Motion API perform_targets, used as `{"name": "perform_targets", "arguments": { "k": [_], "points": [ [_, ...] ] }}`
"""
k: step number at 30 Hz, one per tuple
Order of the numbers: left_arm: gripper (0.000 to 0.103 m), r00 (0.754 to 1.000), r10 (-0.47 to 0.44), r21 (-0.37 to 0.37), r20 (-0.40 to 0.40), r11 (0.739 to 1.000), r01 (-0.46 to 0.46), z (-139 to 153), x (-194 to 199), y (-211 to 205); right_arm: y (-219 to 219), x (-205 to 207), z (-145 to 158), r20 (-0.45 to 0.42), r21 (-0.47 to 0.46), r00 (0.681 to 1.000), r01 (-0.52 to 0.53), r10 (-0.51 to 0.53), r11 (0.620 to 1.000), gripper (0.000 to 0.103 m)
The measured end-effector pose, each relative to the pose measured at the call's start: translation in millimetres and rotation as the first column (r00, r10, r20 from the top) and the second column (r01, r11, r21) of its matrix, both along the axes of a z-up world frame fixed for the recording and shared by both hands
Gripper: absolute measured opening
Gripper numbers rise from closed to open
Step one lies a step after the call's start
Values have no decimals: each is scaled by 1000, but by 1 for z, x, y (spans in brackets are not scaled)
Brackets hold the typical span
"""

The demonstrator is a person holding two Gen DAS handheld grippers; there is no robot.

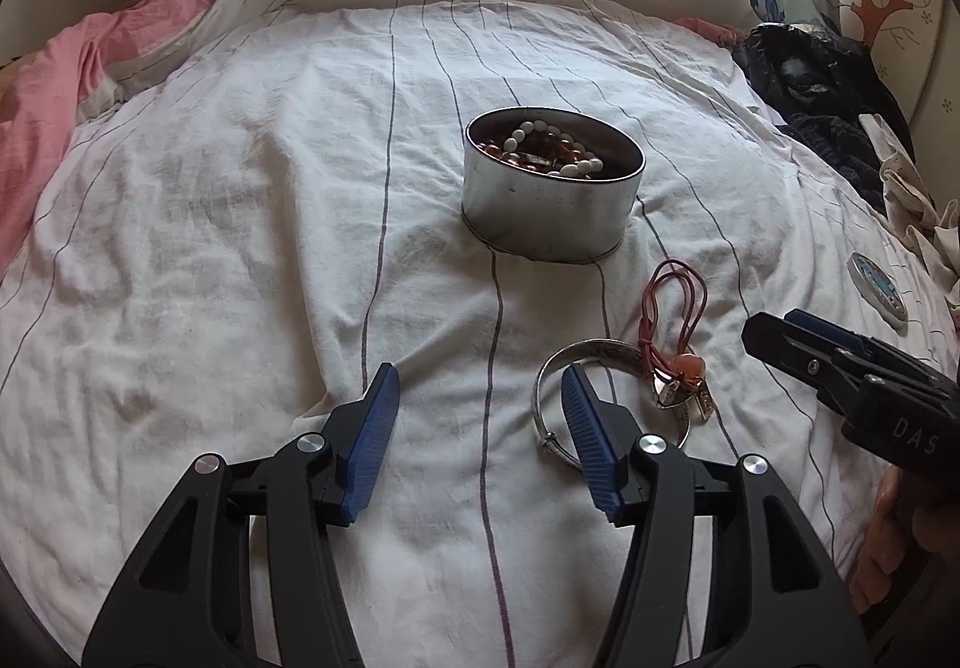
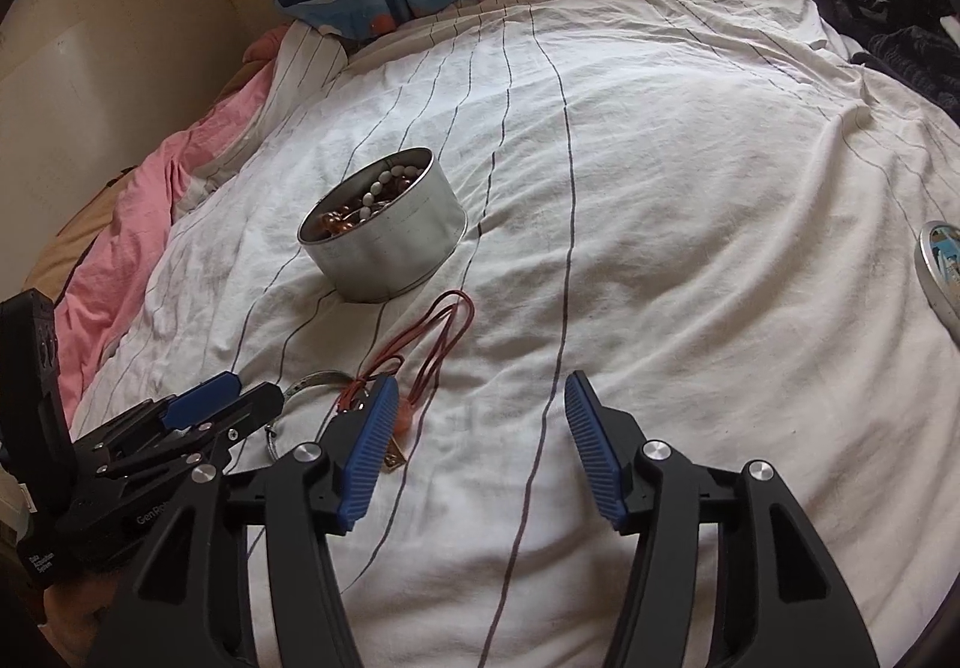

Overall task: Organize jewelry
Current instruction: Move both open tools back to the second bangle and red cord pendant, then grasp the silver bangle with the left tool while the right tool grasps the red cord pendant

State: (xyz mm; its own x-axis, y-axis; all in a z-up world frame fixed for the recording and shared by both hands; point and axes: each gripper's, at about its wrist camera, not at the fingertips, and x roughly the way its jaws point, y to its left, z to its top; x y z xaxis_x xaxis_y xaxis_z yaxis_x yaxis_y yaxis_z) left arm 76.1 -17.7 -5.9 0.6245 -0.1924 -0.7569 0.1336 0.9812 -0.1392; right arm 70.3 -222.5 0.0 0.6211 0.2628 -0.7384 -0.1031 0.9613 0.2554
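The striped white bedsheet [image 1: 240, 248] fills both views; on it, a little above the centre of the left wrist view, stands the round metal tin [image 1: 552, 200], open, and it already holds several pieces: a string of white beads [image 1: 534, 131] and amber-brown beads lie inside, so I judge that part of the sorting is done. Its lid [image 1: 877, 288] lies apart at the right edge of the frame, so the closing is not yet done.

Still outside the tin, at the lower centre-right, lie the silver bangle [image 1: 591, 353], the red cord necklace [image 1: 675, 296] with an orange bead, and a small metallic pendant or ring beside it; these three touch or overlap each other.

The left gripper [image 1: 480, 386] is spread with nothing between the jaws, its right finger over the bangle; the right gripper [image 2: 480, 392] is spread too and holds nothing, its left finger just over the cord's end.

Hard to make out: the exact pieces deep in the tin; what the small metallic thing is; whether any finger touches the jewelry; the bangle's lower arc is hidden behind the left gripper.
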Motion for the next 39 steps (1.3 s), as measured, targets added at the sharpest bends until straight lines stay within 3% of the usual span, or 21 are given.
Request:
{"name": "perform_targets", "arguments": {
  "k": [10,12,14,18,21,23,25,28,30,31,33,35,36,38,39],
  "points": [
    [57,998,-54,169,-16,984,56,-8,2,-29,34,40,-14,-10,-114,997,-82,81,990,63],
    [56,999,-45,160,-18,986,47,-8,2,-27,39,43,-21,-53,-150,993,-115,108,982,51],
    [53,999,-26,141,-22,990,28,-7,3,-21,40,41,-23,-78,-220,991,-120,105,968,26],
    [52,1000,2,117,-6,993,-1,-3,-1,-12,17,20,-17,-88,-271,995,-71,49,960,18],
    [52,998,-33,100,53,995,28,6,-9,-14,-6,8,-9,-68,-140,997,-45,35,989,19],
    [52,997,-63,106,47,993,58,8,-8,-19,-10,6,-1,-22,-53,999,-43,42,998,47],
    [52,996,-92,118,21,989,89,3,-5,-25,-6,9,1,0,29,998,-57,57,998,55],
    [44,991,-134,139,-11,981,134,-6,0,-34,11,26,-5,-8,46,998,-64,64,997,74],
    [28,989,-150,152,-18,977,151,-7,-1,-38,23,37,-12,-32,28,997,-66,67,997,79],
    [24,989,-144,156,-21,977,146,-7,-1,-38,29,41,-16,-58,1,995,-79,79,997,79],
    [14,993,-117,152,-25,981,119,-7,-1,-33,34,42,-22,-92,-46,992,-92,88,995,75],
    [10,995,-94,149,-29,984,97,-7,-4,-27,31,39,-22,-113,-118,990,-97,84,988,41],
    [9,996,-89,157,-30,983,93,-7,-6,-25,26,35,-21,-128,-111,988,-102,88,989,36],
    [9,996,-89,153,-25,984,92,-5,-10,-21,18,22,-16,-130,-173,988,-101,79,980,14],
    [9,995,-95,140,-18,985,97,-3,-12,-19,13,15,-14,-129,-171,989,-99,78,980,14]
  ]
}}
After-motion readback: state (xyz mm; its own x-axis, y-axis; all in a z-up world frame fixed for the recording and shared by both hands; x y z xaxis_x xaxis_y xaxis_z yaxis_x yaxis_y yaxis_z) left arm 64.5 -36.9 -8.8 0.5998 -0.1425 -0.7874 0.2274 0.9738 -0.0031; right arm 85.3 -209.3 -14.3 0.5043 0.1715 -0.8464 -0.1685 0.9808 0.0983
